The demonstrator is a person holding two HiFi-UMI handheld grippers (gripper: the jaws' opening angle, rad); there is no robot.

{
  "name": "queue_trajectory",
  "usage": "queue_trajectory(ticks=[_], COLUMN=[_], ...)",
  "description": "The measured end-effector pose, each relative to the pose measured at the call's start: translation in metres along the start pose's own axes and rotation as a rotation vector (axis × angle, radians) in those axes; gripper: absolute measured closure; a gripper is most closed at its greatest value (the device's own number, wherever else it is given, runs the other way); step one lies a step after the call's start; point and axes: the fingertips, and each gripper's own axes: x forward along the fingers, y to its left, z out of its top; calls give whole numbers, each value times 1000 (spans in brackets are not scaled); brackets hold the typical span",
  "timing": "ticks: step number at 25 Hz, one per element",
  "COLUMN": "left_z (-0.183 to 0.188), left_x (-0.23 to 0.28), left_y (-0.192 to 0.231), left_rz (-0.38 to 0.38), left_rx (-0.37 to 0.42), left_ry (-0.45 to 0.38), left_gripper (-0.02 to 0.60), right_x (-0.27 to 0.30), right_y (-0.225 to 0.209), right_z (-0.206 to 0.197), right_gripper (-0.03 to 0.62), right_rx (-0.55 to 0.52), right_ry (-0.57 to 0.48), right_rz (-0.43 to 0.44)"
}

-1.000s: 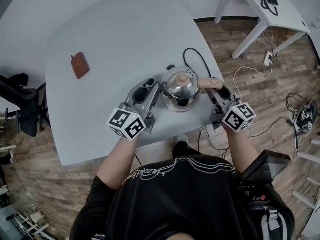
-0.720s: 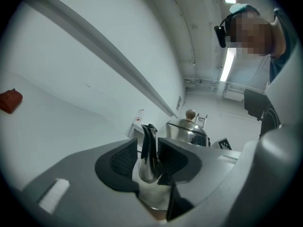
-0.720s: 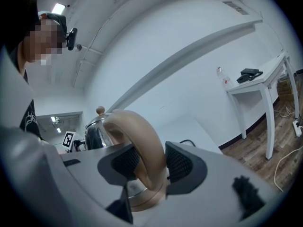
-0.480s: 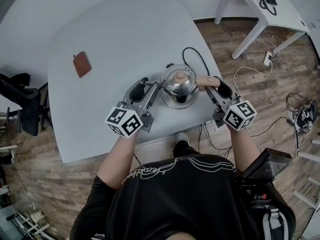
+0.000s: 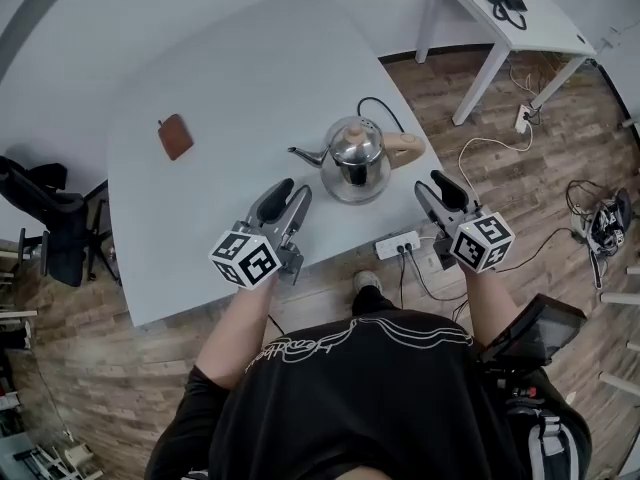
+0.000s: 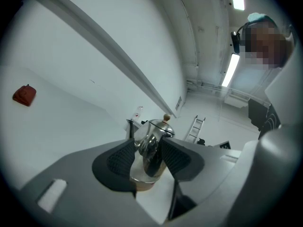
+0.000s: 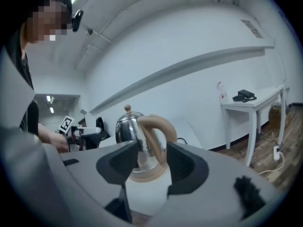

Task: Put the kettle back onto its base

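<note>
The steel kettle (image 5: 355, 158) with a tan handle (image 5: 405, 148) stands upright on its tan base (image 7: 142, 174) near the table's front edge. My left gripper (image 5: 293, 190) is open, just short of the kettle's spout side and not touching it. Its jaws have just been opening wide and then easing in slightly, with nothing between them. In the left gripper view the kettle (image 6: 151, 141) shows beyond the open left gripper (image 6: 147, 160). My right gripper (image 5: 430, 185) is open off the table's edge. Its jaws have just been opening. The handle (image 7: 158, 126) stands ahead of the right gripper (image 7: 152, 162), clear of the pads.
A red-brown wallet (image 5: 175, 136) lies far left on the grey table (image 5: 220, 88). The kettle's black cord (image 5: 375, 108) loops behind it. A power strip (image 5: 398, 246) lies on the floor below the edge. A white desk (image 5: 500, 13) stands back right, a black chair (image 5: 45, 218) left.
Both grippers have let go of the kettle and drawn back toward the person, the right one off the handle. The kettle stays standing on its base.
</note>
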Motion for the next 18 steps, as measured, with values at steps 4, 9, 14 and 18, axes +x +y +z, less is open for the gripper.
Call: queue_trajectory(ticks=[4,9,14,18], left_z=[0,-14,-30,-28], left_x=[-32,-80,-124,-151], left_y=[-44,-105,-170,-201], left_rz=[-53,-62,-204,-242], left_rx=[14,201,178,202], left_ry=[26,126,194,210], left_gripper=[420,517,575,575], right_x=[-32,-69,-97,-111], right_y=[57,144,226,270], right_z=[3,4,14,15], right_gripper=[407,505,586,588], right_rx=[-83,-50,-141,-138], right_ry=[42,55,52,101], right_rz=[-12,71,193,266])
